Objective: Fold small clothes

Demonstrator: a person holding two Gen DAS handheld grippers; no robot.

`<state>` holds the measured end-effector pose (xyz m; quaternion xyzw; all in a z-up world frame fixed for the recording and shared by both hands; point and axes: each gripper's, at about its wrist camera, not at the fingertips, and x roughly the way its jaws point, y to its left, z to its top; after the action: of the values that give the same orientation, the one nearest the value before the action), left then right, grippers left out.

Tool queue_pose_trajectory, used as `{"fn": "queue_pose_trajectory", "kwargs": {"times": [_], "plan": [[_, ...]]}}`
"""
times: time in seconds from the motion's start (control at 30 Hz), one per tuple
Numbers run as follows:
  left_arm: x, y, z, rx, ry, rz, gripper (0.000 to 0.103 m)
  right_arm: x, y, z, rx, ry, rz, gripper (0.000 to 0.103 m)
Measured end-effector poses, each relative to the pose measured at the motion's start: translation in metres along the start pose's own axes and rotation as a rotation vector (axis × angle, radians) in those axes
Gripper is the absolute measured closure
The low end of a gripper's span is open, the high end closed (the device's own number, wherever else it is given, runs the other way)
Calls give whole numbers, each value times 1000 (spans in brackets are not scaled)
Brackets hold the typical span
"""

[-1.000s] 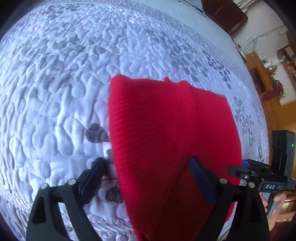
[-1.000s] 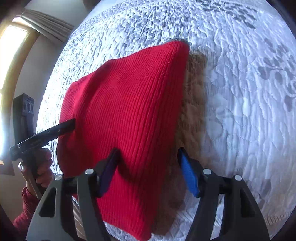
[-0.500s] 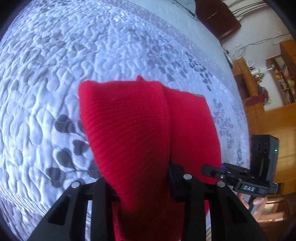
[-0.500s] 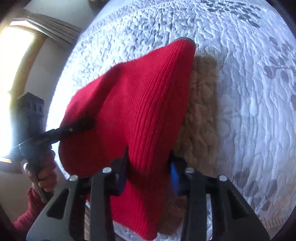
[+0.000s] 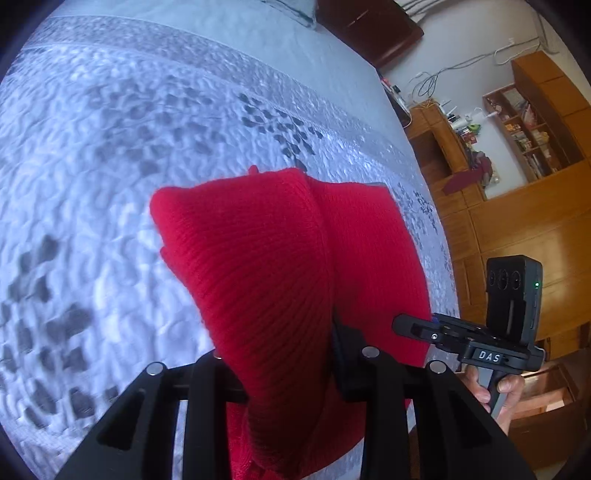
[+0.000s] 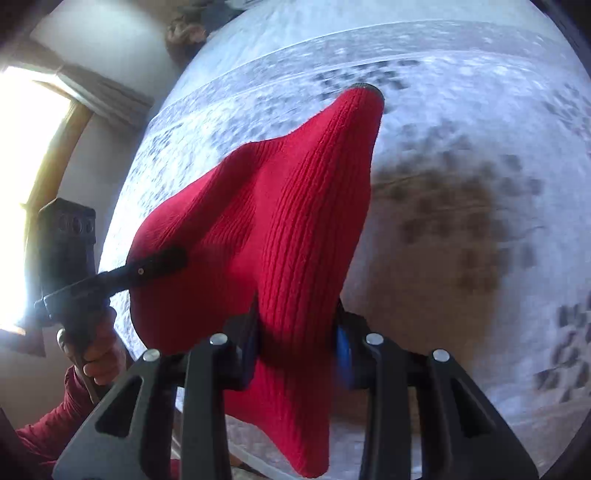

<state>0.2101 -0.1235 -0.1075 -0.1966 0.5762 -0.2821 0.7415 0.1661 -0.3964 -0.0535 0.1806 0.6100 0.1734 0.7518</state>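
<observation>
A red knitted garment point(image 5: 280, 258) hangs lifted above the quilted white-and-grey bedspread point(image 5: 92, 166). My left gripper point(image 5: 284, 354) is shut on its near edge. My right gripper point(image 6: 295, 332) is shut on the other near edge of the garment point(image 6: 288, 221). The right gripper also shows in the left wrist view point(image 5: 417, 326) at the garment's right side, and the left gripper shows in the right wrist view point(image 6: 162, 260) at its left side. The garment's far end point(image 6: 364, 96) droops toward the bedspread point(image 6: 480, 129) and casts a shadow.
Wooden shelves and cabinets point(image 5: 517, 147) stand beyond the bed's right side. A dark headboard point(image 5: 369, 26) is at the far end. A bright window with a curtain point(image 6: 44, 147) is to the left. The person's hand point(image 6: 96, 354) holds the left gripper's handle.
Both grippers closed on the garment's near edge and lifted it off the bedspread. The garment now hangs between them, higher than before.
</observation>
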Motion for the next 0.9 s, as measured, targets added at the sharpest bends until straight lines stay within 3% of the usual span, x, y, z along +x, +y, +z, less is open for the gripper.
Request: {"fn": "queue_pose_trajectory", "kwargs": {"times": [0.17, 0.2, 0.27, 0.33, 0.4, 0.53, 0.7, 0.9], "plan": [[78, -2, 10, -14, 48, 124, 72, 31, -72, 21, 69, 43, -44, 69], [91, 0, 10, -1, 53, 173, 69, 43, -84, 22, 91, 66, -53, 67], [102, -1, 7, 32, 48, 202, 62, 56, -100, 18, 116, 66, -4, 64], [100, -3, 4, 62, 32, 227, 55, 55, -101, 15, 110, 38, 15, 59], [96, -6, 1, 99, 30, 268, 48, 50, -98, 8, 92, 12, -15, 45], [79, -12, -18, 124, 52, 325, 33, 31, -93, -14, 85, -28, -10, 42], [64, -16, -65, 135, 61, 355, 30, 24, -87, -65, 105, -6, -6, 40], [65, -19, -103, 164, 38, 418, 28, 30, -85, -95, 147, 1, 44, 41]]}}
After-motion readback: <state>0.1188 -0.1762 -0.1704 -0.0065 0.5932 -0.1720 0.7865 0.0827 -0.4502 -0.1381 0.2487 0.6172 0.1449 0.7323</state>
